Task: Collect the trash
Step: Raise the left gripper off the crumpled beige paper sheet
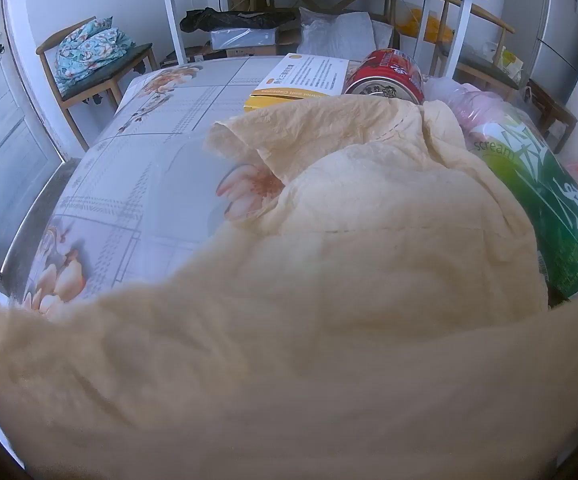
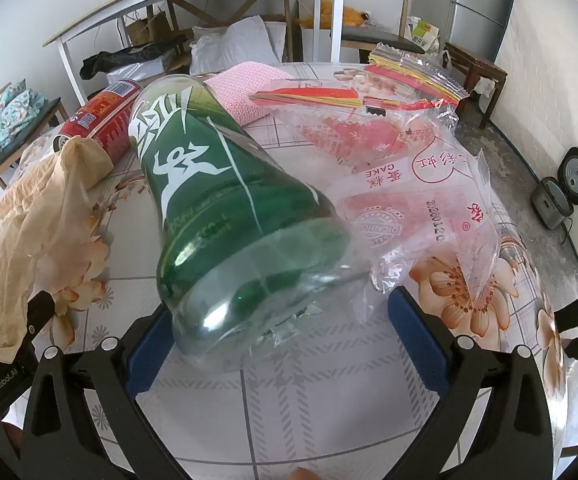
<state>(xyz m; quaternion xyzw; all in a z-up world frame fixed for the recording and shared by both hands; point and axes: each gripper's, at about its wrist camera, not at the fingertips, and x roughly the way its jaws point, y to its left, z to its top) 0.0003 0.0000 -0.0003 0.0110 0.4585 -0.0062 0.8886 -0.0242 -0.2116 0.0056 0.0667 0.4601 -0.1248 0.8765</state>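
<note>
Trash scattered over floral tablecloth point(image 2: 329, 412). In right wrist view: right gripper point(image 2: 289, 344) at bottom centre, jaws spread wide and released, blue pads either side of green plastic bottle point(image 2: 225, 216), left pad close against its clear base, right pad apart from it, nothing clamped. Bottle lying on its side, base toward lower centre, far end toward upper left. Red can point(image 2: 101, 120) on its side at upper left, beyond bottle. Crumpled beige plastic bag point(image 2: 29, 216) along left edge, draped over part of left gripper point(image 2: 37, 320) at lower left. Clear red-printed cake wrapper point(image 2: 417, 200) right of centre, touching bottle. Pink cloth point(image 2: 245, 88) at upper centre.

In left wrist view: beige bag point(image 1: 309, 320) filling lower frame, hiding left gripper's fingers; jaws wide apart, empty or not: cannot tell. Yellow-and-white box point(image 1: 305, 80) beside red can point(image 1: 389, 76) at upper centre; green bottle point(image 1: 549, 208) at right edge.
</note>
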